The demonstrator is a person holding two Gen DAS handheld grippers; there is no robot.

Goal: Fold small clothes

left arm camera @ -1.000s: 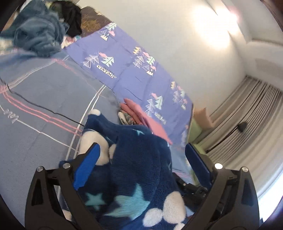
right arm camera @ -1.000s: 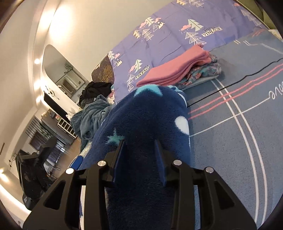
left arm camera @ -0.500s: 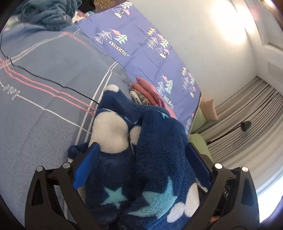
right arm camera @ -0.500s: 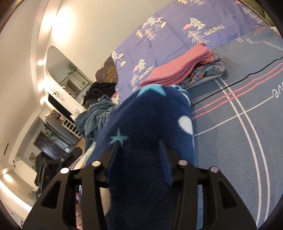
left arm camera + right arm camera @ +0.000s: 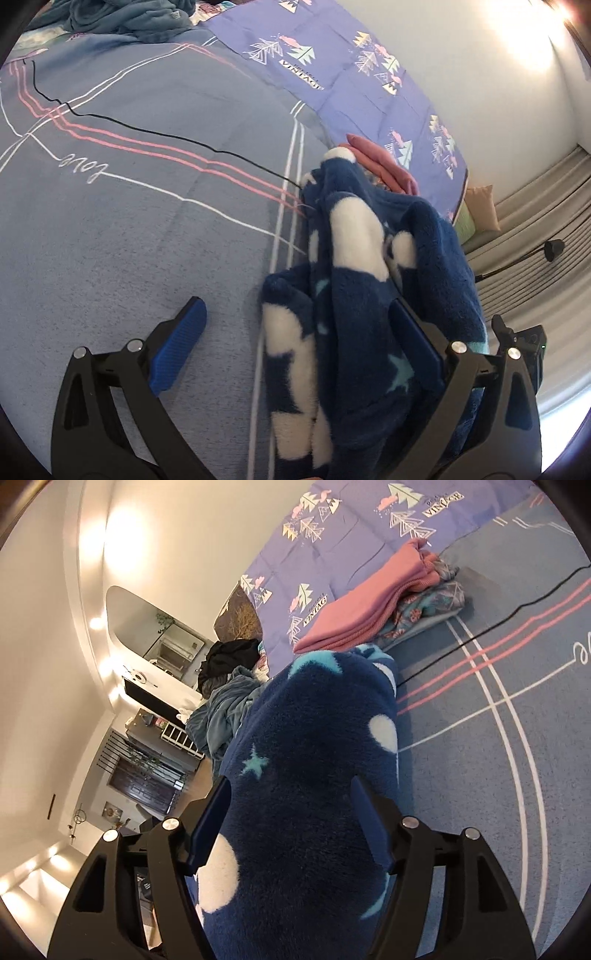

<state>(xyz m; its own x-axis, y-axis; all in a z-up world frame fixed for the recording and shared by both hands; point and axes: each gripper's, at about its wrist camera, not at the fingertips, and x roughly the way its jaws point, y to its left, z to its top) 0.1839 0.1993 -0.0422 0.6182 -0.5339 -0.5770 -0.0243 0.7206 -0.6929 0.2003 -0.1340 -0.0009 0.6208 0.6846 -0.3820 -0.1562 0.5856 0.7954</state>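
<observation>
While my right gripper (image 5: 291, 823) pinches the navy star-print fleece garment (image 5: 369, 295) bunched on the bedspread (image 5: 147, 240) and my left gripper (image 5: 299, 354) hangs spread beside it, I judge a fold is underway, needing 1 fresh grasp.

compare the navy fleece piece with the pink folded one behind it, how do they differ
The navy fleece garment is plush with white dots and teal stars; the pink garment is plain and looks thinner. The fleece is bunched and draped between the right gripper fingers; the pink one lies folded flat on a floral piece. The fleece is mid-handling, while nothing grips the pink one. Both are over the blue bedspread.
</observation>
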